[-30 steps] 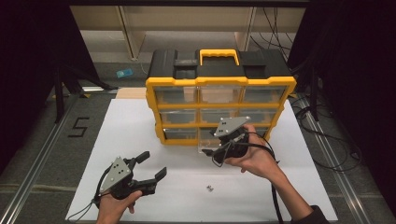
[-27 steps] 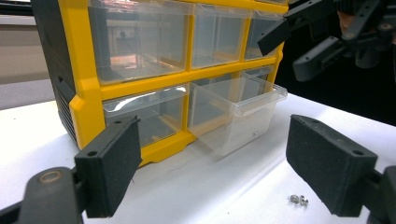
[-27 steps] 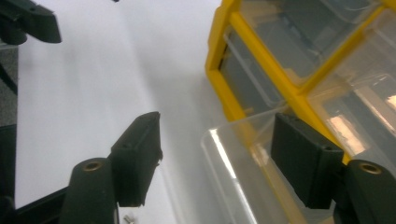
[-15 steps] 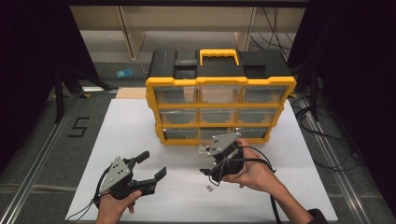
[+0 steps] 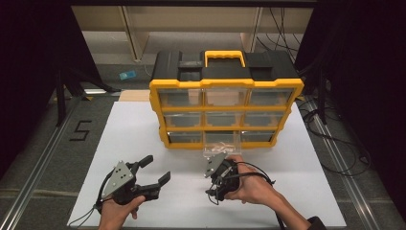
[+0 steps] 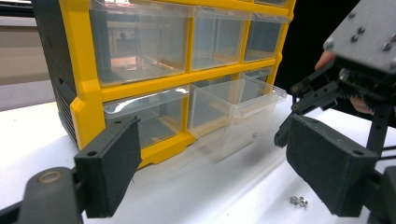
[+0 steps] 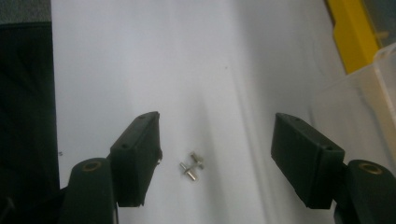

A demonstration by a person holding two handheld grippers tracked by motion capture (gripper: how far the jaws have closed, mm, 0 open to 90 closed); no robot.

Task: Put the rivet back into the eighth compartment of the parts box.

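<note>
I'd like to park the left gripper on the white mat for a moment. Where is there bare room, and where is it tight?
The white mat lies bare to the left of the yellow organizer, out to its left edge, above the left gripper. Its right strip beside the organizer is bare too. It is crowded in front of the pulled-out clear drawer, where the open right gripper hangs over the small screws.

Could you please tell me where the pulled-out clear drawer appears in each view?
High view: drawer at centre, jutting from the bottom row's middle slot.
Left gripper view: right of centre, sticking out towards the camera.
Right gripper view: at the right edge.
Shared landmark: the yellow frame that the drawer comes out of.
</note>
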